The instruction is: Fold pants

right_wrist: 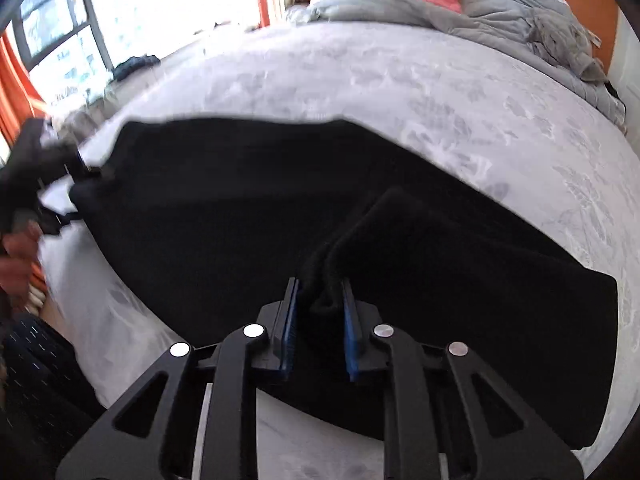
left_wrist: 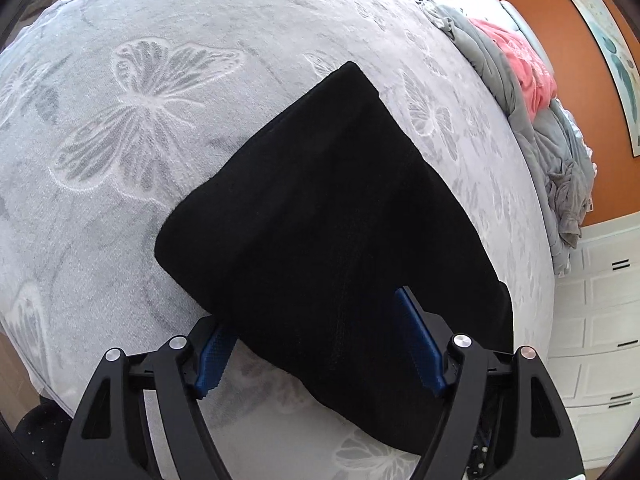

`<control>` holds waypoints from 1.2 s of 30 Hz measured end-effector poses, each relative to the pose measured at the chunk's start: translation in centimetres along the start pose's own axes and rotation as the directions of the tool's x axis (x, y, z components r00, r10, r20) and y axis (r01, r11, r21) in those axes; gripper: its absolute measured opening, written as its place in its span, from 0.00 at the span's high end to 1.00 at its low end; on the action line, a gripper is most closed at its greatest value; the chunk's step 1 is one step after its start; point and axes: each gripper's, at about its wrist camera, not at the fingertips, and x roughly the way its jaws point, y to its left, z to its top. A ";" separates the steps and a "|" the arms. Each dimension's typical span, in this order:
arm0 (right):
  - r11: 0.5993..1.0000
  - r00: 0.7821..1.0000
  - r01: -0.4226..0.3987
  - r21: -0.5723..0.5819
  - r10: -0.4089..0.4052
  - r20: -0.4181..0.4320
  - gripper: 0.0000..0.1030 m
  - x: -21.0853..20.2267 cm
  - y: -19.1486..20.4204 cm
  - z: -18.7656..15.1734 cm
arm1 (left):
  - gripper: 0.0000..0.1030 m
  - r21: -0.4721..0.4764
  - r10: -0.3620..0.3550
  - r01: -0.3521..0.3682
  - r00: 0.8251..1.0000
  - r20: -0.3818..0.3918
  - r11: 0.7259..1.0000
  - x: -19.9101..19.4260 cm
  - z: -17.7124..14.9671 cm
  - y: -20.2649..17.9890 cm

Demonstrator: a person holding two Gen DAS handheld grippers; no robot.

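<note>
The black fabric pants (right_wrist: 280, 208) lie spread on the grey butterfly-patterned bed cover (left_wrist: 140, 128). The right hand-held gripper (right_wrist: 320, 320) pinches a bunched fold of them. The left hand-held gripper (left_wrist: 320, 344) gapes wide over their edge, gripping nothing.

Bright daylight, blown-out window (right_wrist: 160, 8); fisheye warp, right view motion-blurred
</note>
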 end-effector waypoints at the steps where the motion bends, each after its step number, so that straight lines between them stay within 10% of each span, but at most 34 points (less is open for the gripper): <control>1: 0.999 0.998 -0.041 0.031 0.039 0.055 0.83 -1.6 -0.1 0.8 | 0.29 0.004 0.001 -0.001 1.000 -0.003 1.000 0.3 0.2 -0.4; 3: 0.994 0.990 -0.100 0.036 0.095 0.104 0.83 -2.0 0.7 2.0 | 0.29 0.012 0.004 -0.004 1.000 -0.004 1.000 0.3 0.1 -0.4; 7: 0.997 0.988 -0.054 -0.062 0.044 -0.146 0.71 5.9 2.8 -0.4 | 0.28 0.030 0.018 -0.017 1.000 -0.007 0.999 0.7 0.2 -0.6; 14: 0.996 0.994 -0.082 -0.031 0.084 0.069 0.61 -1.2 2.2 2.7 | 0.26 0.025 -0.003 0.003 1.000 -0.017 1.000 0.8 0.2 -0.2; 19: 0.991 0.991 -0.135 0.000 0.135 -0.022 0.93 2.8 2.5 4.2 | 0.26 0.016 -0.001 0.001 1.000 -0.005 1.000 0.6 0.2 -0.1; 25: 0.996 0.990 -0.044 -0.073 0.034 -0.134 1.00 12.4 5.5 6.3 | 0.26 0.040 0.034 -0.034 0.999 0.012 0.999 0.8 0.1 -0.6; 36: 0.999 0.991 -0.037 0.007 0.038 -0.128 1.00 14.0 4.2 10.1 | 0.20 0.105 0.088 -0.089 0.996 0.021 0.990 1.8 0.7 -1.6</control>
